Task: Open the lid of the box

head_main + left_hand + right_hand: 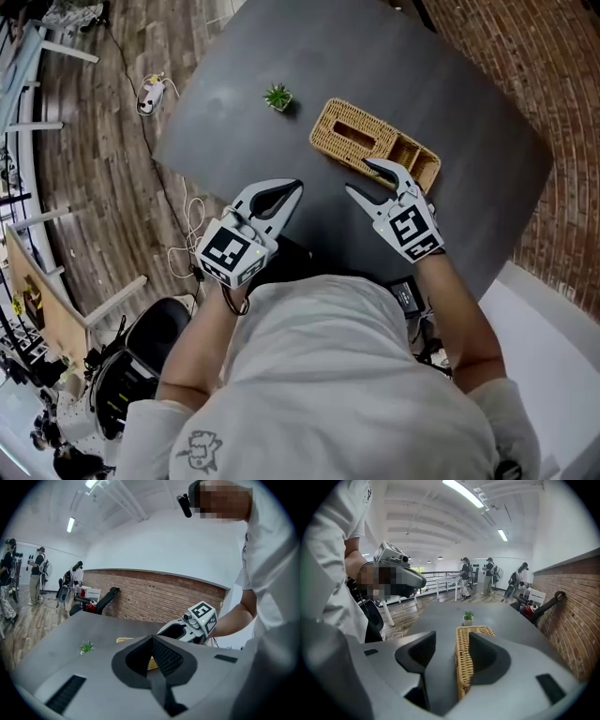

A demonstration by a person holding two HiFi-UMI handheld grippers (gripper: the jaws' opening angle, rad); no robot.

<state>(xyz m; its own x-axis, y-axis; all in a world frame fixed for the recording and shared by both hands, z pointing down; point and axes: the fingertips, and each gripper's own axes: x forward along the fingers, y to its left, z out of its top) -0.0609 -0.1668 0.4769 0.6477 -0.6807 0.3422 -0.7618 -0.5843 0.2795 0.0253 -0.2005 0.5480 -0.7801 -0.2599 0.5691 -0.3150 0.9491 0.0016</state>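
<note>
right tongs (361, 175) apart, box (375, 141) lying diagonally

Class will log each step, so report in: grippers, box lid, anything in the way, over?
Left gripper shut, empty. Right gripper open at the wicker box's near edge, no grip. Lid on. Small plant stands apart, nothing in the way.

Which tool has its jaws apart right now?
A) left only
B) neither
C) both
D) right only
D: the right tool shows a clear gap, with the wicker box seen through it, while the tips of the left tool meet.
</note>
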